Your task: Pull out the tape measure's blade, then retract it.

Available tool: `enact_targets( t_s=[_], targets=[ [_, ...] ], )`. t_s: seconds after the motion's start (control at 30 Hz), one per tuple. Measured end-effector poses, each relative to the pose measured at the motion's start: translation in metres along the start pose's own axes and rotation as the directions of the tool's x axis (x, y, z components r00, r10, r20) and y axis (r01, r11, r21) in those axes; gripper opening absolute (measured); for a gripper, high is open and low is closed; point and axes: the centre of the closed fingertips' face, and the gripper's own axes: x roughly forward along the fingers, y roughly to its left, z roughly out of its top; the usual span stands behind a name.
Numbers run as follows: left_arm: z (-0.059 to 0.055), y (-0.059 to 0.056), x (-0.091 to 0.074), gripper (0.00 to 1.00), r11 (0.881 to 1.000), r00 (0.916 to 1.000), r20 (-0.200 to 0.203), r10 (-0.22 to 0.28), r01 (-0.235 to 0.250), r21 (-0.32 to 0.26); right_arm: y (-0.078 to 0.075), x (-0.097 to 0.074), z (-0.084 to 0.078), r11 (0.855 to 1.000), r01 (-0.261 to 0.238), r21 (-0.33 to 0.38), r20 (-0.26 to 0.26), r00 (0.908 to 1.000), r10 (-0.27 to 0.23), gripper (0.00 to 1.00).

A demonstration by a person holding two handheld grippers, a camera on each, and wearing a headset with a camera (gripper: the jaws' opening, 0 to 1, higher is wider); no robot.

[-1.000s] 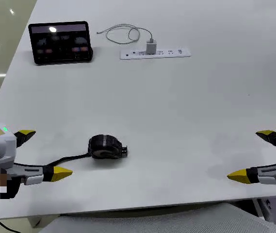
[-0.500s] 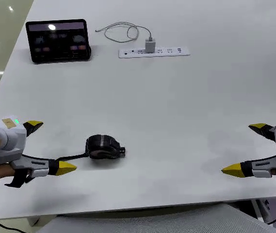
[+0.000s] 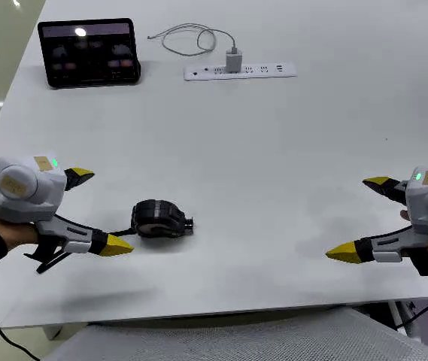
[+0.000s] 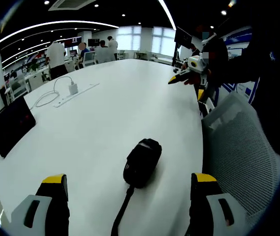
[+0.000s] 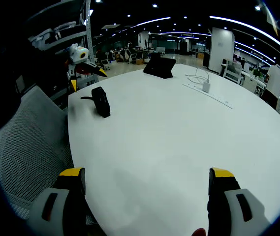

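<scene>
My left tongs (image 3: 102, 209) and right tongs (image 3: 353, 218) are both wide open and empty. The small black tape measure (image 3: 157, 218), at three o'clock from the left tongs, could slide away if I bump it.

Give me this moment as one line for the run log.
left hand-held gripper: open, facing tape measure, apart | right hand-held gripper: open, empty | stage: no grasp yet

white table (image 3: 289, 150), grey mesh chair (image 3: 236, 340), glossy floor (image 3: 3, 45), open office under strip lights (image 4: 61, 22)
</scene>
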Motion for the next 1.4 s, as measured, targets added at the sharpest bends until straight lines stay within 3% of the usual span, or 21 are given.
enact_targets(
  t_s=[0.2, 0.47, 0.73, 1.2, 1.33, 1.4],
  targets=[
    [0.004, -0.002, 0.01, 1.0, 0.997, 0.9993, -0.03, -0.022, 0.024, 0.077, 0.006, 0.01, 0.014, 0.999, -0.021, -0.029, 0.019, 0.9996, 0.022, 1.0],
    [0.005, -0.007, 0.021, 1.0, 0.991, 0.995, -0.077, -0.063, 0.072, 0.115, 0.012, 0.028, 0.027, 0.997, -0.056, -0.049, 0.023, 0.9981, 0.057, 1.0],
    [0.004, -0.009, 0.03, 0.98, 0.976, 0.9889, -0.13, -0.072, 0.096, 0.194, 0.017, 0.041, 0.035, 0.994, -0.081, -0.074, 0.021, 0.9963, 0.083, 1.0],
    [0.012, -0.017, 0.049, 0.87, 0.958, 0.9802, -0.168, -0.105, 0.145, 0.246, 0.032, 0.066, 0.053, 0.985, -0.133, -0.114, 0.031, 0.99, 0.138, 0.98],
    [0.01, -0.015, 0.054, 0.81, 0.956, 0.9777, -0.188, -0.094, 0.142, 0.258, 0.037, 0.073, 0.058, 0.98, -0.148, -0.13, 0.029, 0.9878, 0.153, 0.97],
    [0.009, -0.019, 0.056, 0.79, 0.953, 0.9738, -0.198, -0.112, 0.162, 0.258, 0.04, 0.077, 0.063, 0.978, -0.158, -0.138, 0.033, 0.986, 0.163, 0.96]
  ],
)
